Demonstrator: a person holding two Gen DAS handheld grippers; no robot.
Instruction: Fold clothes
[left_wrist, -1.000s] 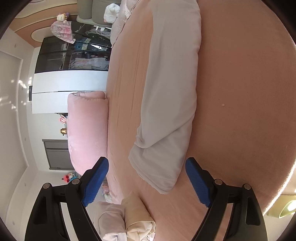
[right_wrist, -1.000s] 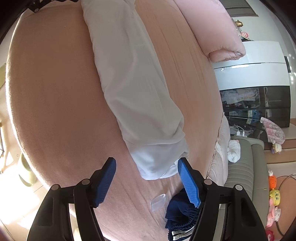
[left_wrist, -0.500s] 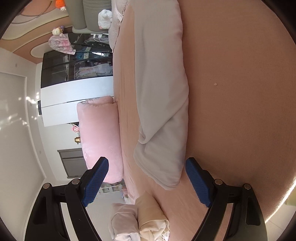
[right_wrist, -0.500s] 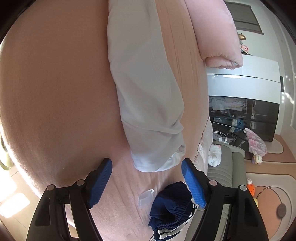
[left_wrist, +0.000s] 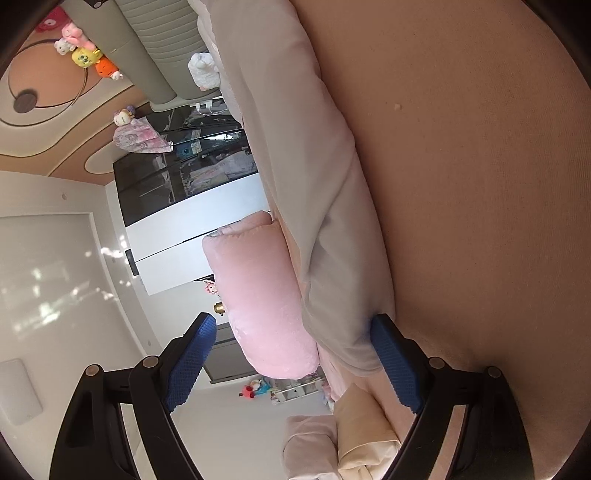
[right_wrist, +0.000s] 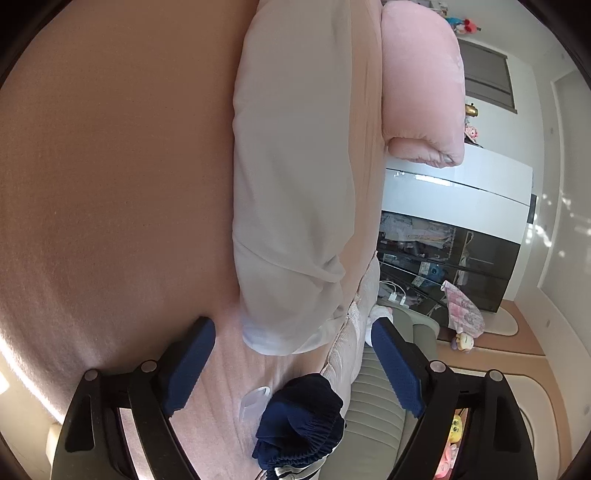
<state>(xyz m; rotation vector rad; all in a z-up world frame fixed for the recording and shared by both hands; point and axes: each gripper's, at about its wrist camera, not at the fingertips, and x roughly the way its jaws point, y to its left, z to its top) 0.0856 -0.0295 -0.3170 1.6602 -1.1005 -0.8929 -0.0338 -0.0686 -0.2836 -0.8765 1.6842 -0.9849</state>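
Grippers have closed in since a second ago: my left gripper (left_wrist: 291, 354) and right gripper (right_wrist: 291, 363), both spread wide and grasping nothing, now straddle opposite ends of the long-folded white garment (right_wrist: 295, 166) on the peach bed (right_wrist: 110, 184). I judge an end-to-end fold likely.

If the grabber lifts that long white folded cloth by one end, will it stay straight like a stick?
Probably not. The long white folded cloth shows soft creases and rounded edges, so it would likely droop and unfold. It looks thin, so probably light. On the peach bedsheet it would likely bunch up rather than slide if pushed.
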